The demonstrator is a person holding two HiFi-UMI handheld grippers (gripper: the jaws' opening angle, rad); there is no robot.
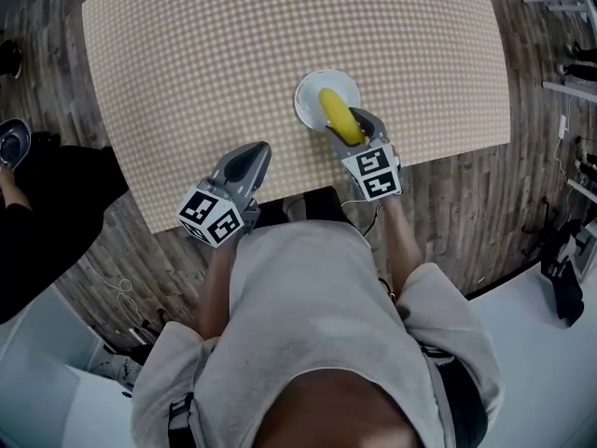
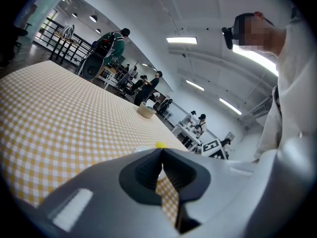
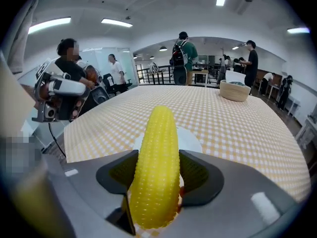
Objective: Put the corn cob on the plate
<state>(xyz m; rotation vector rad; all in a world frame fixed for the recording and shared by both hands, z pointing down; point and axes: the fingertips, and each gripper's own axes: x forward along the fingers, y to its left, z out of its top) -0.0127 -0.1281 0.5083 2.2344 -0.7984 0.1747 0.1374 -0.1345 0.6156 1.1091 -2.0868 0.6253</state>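
Counting what is showing on and over the tabletop

One checked tabletop (image 1: 233, 54) is carrying one white plate (image 1: 311, 88) and one woven bowl (image 3: 234, 90). One yellow corn cob (image 1: 340, 115) is showing. Two grippers are appearing, the left gripper (image 1: 254, 150) and the right gripper (image 1: 362, 127), each having two fingers and one marker cube: the left cube (image 1: 210, 216) and the right cube (image 1: 373, 173). Several people are standing in the room behind, too small to count surely.
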